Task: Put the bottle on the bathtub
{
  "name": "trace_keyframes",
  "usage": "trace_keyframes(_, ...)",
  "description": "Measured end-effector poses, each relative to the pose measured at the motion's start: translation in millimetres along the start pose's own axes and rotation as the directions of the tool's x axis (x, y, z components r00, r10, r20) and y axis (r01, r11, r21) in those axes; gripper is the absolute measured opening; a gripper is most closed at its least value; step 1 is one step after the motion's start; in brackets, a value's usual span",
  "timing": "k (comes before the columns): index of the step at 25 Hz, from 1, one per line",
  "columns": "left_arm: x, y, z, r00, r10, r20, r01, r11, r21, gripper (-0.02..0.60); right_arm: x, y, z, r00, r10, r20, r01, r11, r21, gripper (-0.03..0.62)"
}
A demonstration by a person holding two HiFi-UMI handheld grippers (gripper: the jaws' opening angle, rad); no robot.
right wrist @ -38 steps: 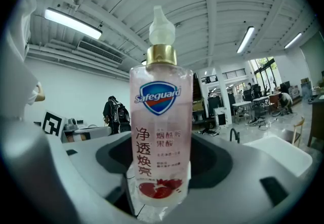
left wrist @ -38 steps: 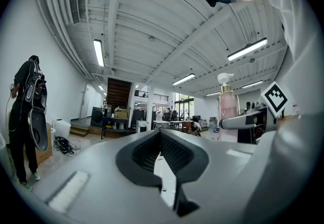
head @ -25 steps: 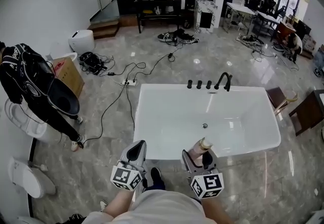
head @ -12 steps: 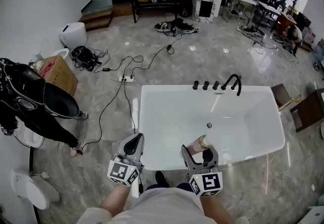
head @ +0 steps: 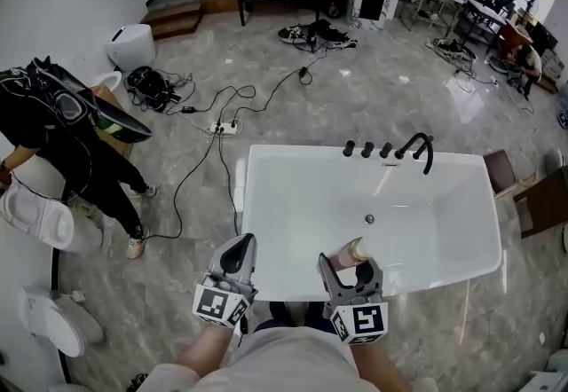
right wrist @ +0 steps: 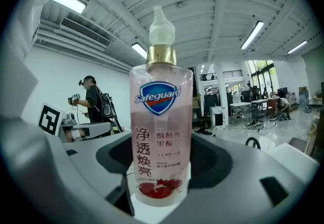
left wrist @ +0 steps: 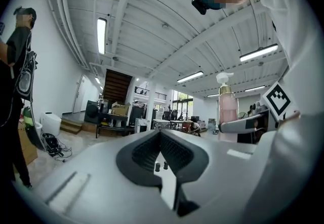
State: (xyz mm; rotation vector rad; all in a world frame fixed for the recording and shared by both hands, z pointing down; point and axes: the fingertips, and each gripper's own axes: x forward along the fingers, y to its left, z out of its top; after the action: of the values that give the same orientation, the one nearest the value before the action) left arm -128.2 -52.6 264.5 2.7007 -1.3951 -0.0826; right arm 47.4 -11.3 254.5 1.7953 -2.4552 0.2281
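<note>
A clear pink soap bottle with a gold collar and a white pump stands upright between the jaws of my right gripper, which is shut on its lower half. In the head view this bottle and the right gripper hang over the near rim of the white bathtub. To their left my left gripper is held level over the same rim. Its jaws are shut with nothing between them. The left gripper view catches the bottle at its right.
A black faucet and knobs sit on the tub's far rim. A person in black stands at the left beside white toilets. Cables trail over the marble floor. A dark stool stands at the right.
Both grippers have moved forward together, from short of the tub to over its near rim, the bottle still held. The person in black at the left has straightened and shifted.
</note>
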Motion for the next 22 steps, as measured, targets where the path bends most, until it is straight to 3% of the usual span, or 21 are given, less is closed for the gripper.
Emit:
trace_keyframes(14,45.3,16.3,-36.9,0.998,0.063,-0.02,-0.064,0.998,-0.014,0.009,57.1,-24.6,-26.4,0.997,0.071,-0.027,-0.072,0.997,-0.034,0.311)
trace_keyframes(22,67.2,41.4,-82.9,0.996,0.081,-0.046,-0.082,0.997,-0.008,0.009,101.0,-39.5,-72.3,0.996,0.069,-0.054,-0.071,0.997,-0.03,0.311)
